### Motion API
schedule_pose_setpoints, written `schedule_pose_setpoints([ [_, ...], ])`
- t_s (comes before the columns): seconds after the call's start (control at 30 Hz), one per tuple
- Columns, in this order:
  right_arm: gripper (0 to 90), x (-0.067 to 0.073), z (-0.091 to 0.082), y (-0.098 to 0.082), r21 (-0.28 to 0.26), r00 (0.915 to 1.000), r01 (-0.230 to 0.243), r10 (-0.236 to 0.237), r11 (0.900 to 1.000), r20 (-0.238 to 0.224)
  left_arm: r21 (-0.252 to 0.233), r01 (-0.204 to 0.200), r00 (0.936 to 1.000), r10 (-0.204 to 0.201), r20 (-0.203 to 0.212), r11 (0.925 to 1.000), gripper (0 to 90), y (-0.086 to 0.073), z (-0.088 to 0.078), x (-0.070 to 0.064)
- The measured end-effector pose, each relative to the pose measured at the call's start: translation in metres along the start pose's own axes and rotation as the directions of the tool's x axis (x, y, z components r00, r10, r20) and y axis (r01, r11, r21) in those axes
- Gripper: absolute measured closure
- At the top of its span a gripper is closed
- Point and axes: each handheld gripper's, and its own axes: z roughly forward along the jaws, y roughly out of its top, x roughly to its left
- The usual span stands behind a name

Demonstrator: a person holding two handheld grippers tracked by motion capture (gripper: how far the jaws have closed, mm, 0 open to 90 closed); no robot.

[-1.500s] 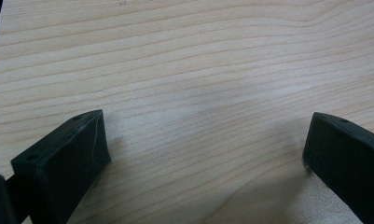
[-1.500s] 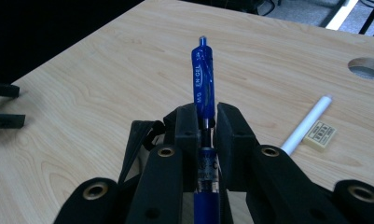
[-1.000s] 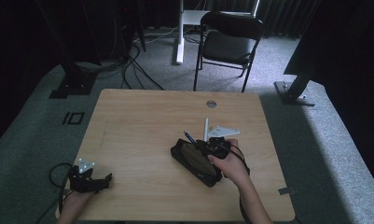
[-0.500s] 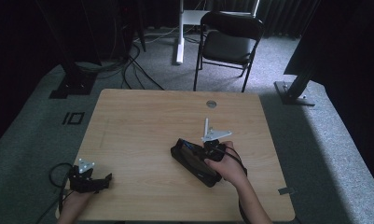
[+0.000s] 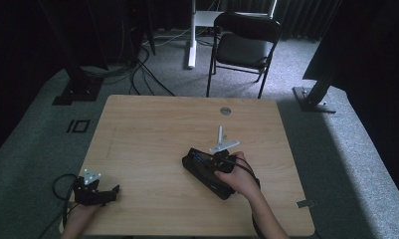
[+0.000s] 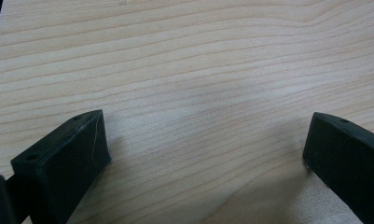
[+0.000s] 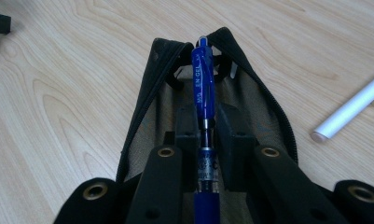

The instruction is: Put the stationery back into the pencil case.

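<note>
- Blue plastic, glossy and round in section: the gel pen (image 7: 204, 88) is clenched between the jaws of the right gripper (image 7: 206, 135), its tip pointing away over the open mouth of the black pencil case (image 7: 147, 84), above the case's lining.
- The case is soft woven fabric with a toothed zipper running along both lips; in the high view it lies on the table (image 5: 152, 129) near the right front, under the right gripper (image 5: 218, 162).
- Risk: the pen's tip could catch on the zipper teeth or the far lip and lever the smooth barrel sideways out of the pads, since the hold sits on a narrow, slick stretch near the metal collar.
- Risk: the limp case has nothing pinning it, so a push along the pen could slide or fold the fabric instead of seating the pen inside.
- The left gripper (image 5: 95, 191) rests well apart at the table's left front, jaws spread wide with bare pale wood grain between them, so it gives the case no support.
- A white cylindrical stick (image 7: 348, 109), perhaps a second pen or a marker, though too little of it shows to tell, lies beside the case and could be knocked and roll.
</note>
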Motion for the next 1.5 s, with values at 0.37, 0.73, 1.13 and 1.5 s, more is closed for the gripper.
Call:
schedule_pose_setpoints([
  [0.37, 79.5, 0.003, 0.011, 0.004, 0.046, 0.9998, 0.006, -0.007, 0.999, 0.017, 0.000, 0.000, 1.0000, 0.000, 0.000, 1.0000, 0.3, 0.000, 0.000, 0.000],
  [0.73, 79.5, 0.003, 0.026, 0.005, 0.090, 0.9996, 0.001, -0.004, 0.996, 0.028, 0.000, 0.000, 1.0000, 0.000, 0.000, 1.0000, 0.4, 0.000, 0.000, 0.000],
  [1.13, 79.5, 0.006, 0.037, 0.007, 0.137, 0.9992, 0.022, -0.026, 0.990, 0.030, 0.000, 0.000, 1.0000, 0.000, 0.000, 1.0000, 0.3, 0.000, 0.000, 0.000],
  [1.5, 78.5, 0.005, 0.043, 0.006, 0.167, 0.9996, 0.021, -0.024, 0.986, 0.015, 0.000, 0.000, 1.0000, 0.000, 0.000, 1.0000, 0.4, 0.000, 0.000, 0.000],
])
